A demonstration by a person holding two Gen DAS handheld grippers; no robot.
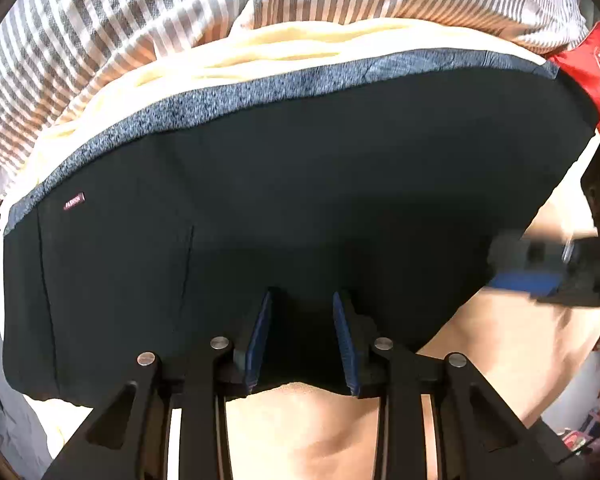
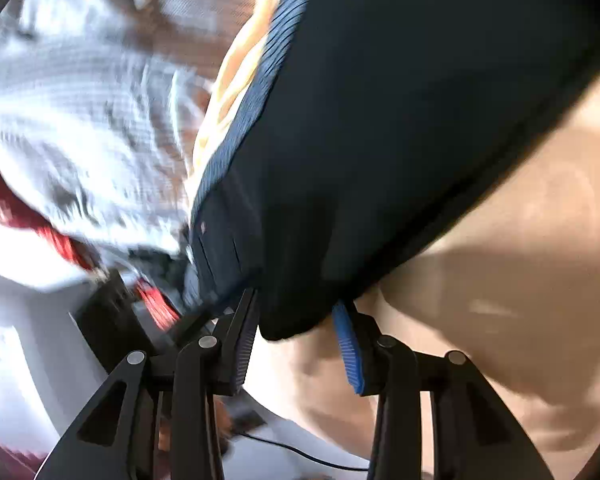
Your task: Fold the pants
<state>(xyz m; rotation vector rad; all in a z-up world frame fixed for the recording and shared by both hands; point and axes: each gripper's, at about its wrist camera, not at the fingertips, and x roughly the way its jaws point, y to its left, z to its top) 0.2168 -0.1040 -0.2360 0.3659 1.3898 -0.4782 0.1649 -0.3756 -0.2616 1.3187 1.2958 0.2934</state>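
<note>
Although the dark pants [image 1: 300, 200] already lie as a flat, compact slab on the tan bed cover [image 1: 320, 432], we judge the fold well advanced but not finished: the near hem sits between our left gripper's [image 1: 302, 344] fingers, and a corner of the same garment hangs between our right gripper's [image 2: 300, 336] fingers. At least one more fold or a final smoothing seems left. The pants fill the middle of the cover, their far edge against a cream towel [image 1: 260, 52] and a striped grey-and-white cloth [image 1: 100, 40] beyond. The pants' fabric looks smooth, matte and near black. Its waistband [image 1: 220, 100] is a heathered blue knit, ribbed in the right wrist view. A tiny red label [image 1: 74, 201] sits under it. Both claws stand moderately parted, cloth between the blue ridged pads [image 1: 260, 344], none pinched.
</note>
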